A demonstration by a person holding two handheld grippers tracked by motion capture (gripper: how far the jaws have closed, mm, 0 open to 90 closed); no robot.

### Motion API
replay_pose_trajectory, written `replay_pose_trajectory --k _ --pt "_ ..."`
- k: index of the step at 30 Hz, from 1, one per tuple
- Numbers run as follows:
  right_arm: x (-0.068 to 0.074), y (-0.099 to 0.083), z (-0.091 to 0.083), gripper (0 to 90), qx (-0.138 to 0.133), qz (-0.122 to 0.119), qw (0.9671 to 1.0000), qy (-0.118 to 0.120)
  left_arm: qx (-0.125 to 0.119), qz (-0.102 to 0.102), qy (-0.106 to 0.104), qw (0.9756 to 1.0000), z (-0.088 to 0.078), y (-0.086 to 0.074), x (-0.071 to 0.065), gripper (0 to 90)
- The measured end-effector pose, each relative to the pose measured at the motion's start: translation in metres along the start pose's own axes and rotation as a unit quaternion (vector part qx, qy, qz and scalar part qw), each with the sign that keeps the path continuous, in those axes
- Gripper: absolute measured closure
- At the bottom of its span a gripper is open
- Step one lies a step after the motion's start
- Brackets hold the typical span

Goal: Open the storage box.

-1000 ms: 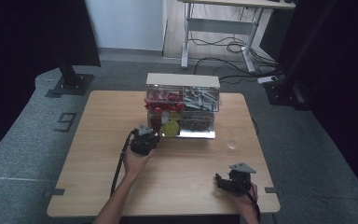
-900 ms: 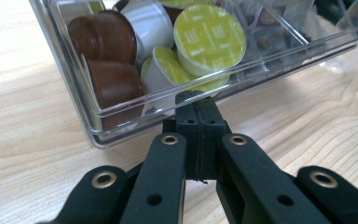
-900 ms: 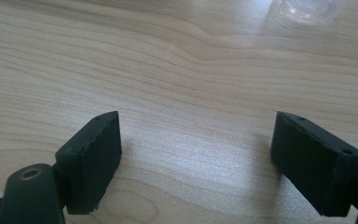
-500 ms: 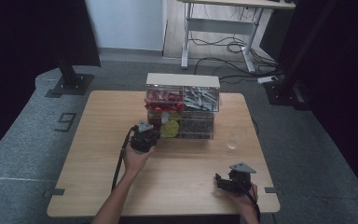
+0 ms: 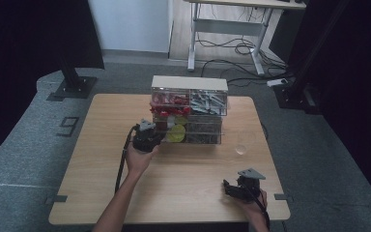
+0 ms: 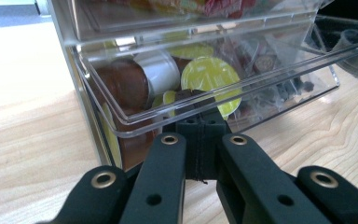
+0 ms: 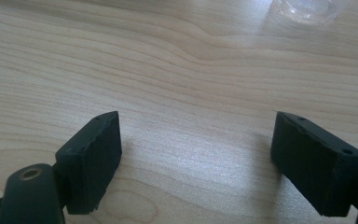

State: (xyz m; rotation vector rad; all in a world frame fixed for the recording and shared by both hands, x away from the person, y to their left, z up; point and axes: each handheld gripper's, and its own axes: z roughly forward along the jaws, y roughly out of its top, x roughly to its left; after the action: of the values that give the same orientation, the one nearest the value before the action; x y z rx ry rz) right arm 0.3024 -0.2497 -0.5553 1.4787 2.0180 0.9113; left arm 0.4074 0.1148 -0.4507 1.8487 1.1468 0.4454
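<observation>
Left gripper is clamped on the clear drawer's front lip, yellow-lidded capsules visible inside. Since a second ago, the drawer is less pulled out. Right gripper gapes wide over bare table.

Glossy clear plastic was seen in the drawer, pale smooth wood grain on the table, matt black on the left gripper

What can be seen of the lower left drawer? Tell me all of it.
The drawer is clear plastic, pulled partway out of the clear organizer on the wooden table. It holds small round pods, some with yellow lids, one silvery. The left tool, jaws shut, meets its front rim; whether it pinches the rim is hidden.
</observation>
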Motion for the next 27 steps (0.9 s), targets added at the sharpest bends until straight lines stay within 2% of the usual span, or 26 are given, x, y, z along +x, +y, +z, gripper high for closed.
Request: replay_pose_trajectory --k 27 --pt "0.0 0.0 0.0 16.6 0.0 0.001 1.0 0.0 -0.021 -0.005 0.002 0.9998 -0.003 0.031 0.003 90.0"
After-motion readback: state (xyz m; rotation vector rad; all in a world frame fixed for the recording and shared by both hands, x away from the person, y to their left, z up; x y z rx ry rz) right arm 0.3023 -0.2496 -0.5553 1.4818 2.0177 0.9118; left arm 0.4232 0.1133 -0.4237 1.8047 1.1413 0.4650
